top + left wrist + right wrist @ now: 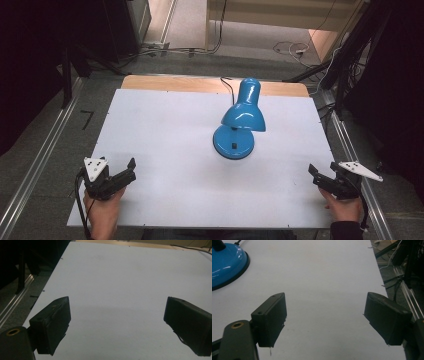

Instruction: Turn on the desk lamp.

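Jaws, left gripper (117, 322): spread wide, released, nothing between them; bare white sheet under them.
Jaws, right gripper (325, 320): also spread wide, released, holding and touching nothing.
Gripper positions: left gripper (122, 176) at the near left corner of the bench (165, 130); right gripper (320, 176) at the near right edge. Both low over the surface, pointing inward.
Hands: one behind each gripper, at the near edge of the high view.
Lamp (241, 120): blue desk lamp, upright on its round base (225, 265), right of the bench's centre, shade tilted down toward the person; cord runs off the far edge.
Separation: lamp well apart from both grippers, nearer the right one.
Step (judged): start pose, reach not begun.
Next move (judged): bring a gripper forward to the lamp, jaws kept wide enough for shade or neck.
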`<state>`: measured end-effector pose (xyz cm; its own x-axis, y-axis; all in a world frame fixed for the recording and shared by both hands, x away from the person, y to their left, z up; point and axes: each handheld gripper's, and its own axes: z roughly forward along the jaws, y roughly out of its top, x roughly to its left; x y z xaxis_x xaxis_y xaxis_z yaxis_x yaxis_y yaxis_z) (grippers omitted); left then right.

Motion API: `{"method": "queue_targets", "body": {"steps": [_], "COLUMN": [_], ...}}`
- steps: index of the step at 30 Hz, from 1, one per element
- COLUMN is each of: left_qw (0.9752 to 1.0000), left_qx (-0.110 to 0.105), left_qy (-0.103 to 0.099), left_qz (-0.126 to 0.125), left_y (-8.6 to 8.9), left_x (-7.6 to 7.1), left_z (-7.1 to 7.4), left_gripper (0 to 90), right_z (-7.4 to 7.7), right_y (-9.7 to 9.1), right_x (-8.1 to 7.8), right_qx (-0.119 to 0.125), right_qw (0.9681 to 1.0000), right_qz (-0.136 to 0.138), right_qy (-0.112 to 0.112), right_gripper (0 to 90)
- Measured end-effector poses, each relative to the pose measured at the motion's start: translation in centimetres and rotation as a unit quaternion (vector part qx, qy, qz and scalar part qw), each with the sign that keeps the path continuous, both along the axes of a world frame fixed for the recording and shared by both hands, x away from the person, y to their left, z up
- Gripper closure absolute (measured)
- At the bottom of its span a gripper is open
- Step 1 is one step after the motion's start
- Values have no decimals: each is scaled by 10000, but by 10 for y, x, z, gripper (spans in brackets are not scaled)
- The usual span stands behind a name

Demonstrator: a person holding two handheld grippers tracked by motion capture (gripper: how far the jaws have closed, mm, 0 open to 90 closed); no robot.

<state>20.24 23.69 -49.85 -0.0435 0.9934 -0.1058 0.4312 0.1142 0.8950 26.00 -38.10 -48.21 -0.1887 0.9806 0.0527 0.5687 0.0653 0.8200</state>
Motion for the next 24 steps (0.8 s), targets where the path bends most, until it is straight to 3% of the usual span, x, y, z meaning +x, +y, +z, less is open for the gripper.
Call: {"method": "queue_targets", "body": {"steps": [4, 11, 14, 24], "left_qw": [10000, 9999, 9998, 9999], "left_qx": [-76, 54, 9, -63], "left_qy": [42, 119, 153, 56], "left_qz": [3, 60, 99, -99], "left_y": [1, -1, -2, 0], "left_x": [0, 1, 1, 0], "left_z": [0, -1, -1, -1], "left_gripper": [75, 64, 45, 41], "right_z": [0, 2, 2, 4], "right_y": [4, 7, 10, 21], "right_x": [0, -2, -1, -1], "right_qx": [-4, 7, 1, 11], "right_qw": [10000, 9998, 9997, 9994], "right_qz": [73, 162, 219, 346], "right_qy": [11, -81, -68, -77], "right_gripper": [164, 164, 166, 159]}}
